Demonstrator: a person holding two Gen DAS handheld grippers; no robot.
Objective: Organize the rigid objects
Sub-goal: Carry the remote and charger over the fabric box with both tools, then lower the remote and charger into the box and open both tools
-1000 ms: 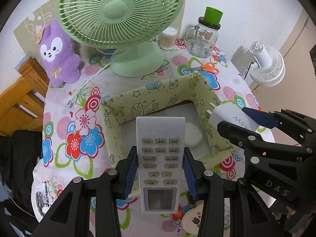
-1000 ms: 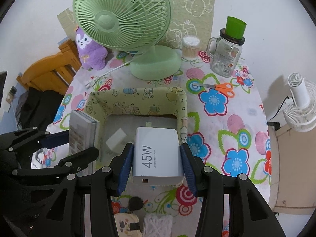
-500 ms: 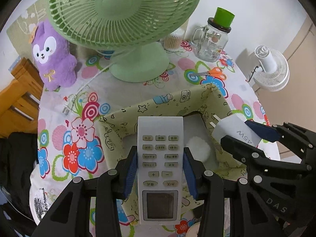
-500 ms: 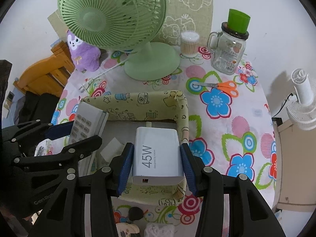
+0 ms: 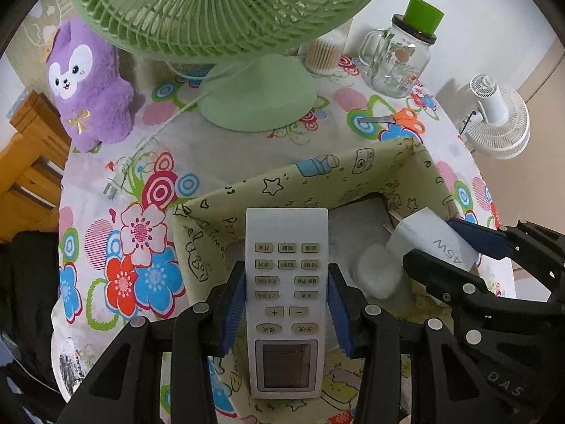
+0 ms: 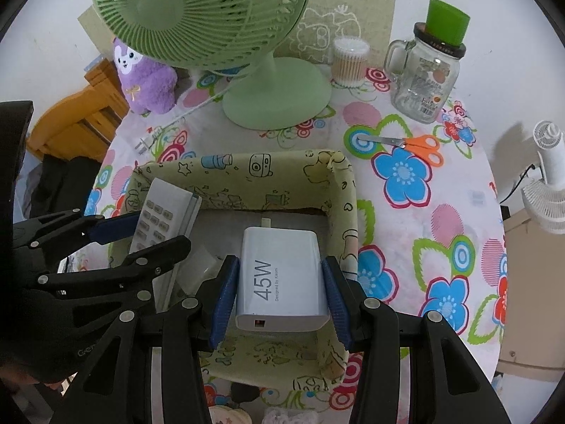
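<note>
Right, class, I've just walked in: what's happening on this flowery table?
A person is tidying with two handheld grippers. The left gripper is shut on a white remote control, the right gripper on a white 45W charger. Both are held over the open fabric storage box; neither item is released yet.

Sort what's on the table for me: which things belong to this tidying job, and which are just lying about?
In the job:
remote control, in the left gripper
45W charger, in the right gripper
fabric storage box

Lying about:
green desk fan
purple plush toy
glass mug jar
orange scissors
cotton swab tub
</note>
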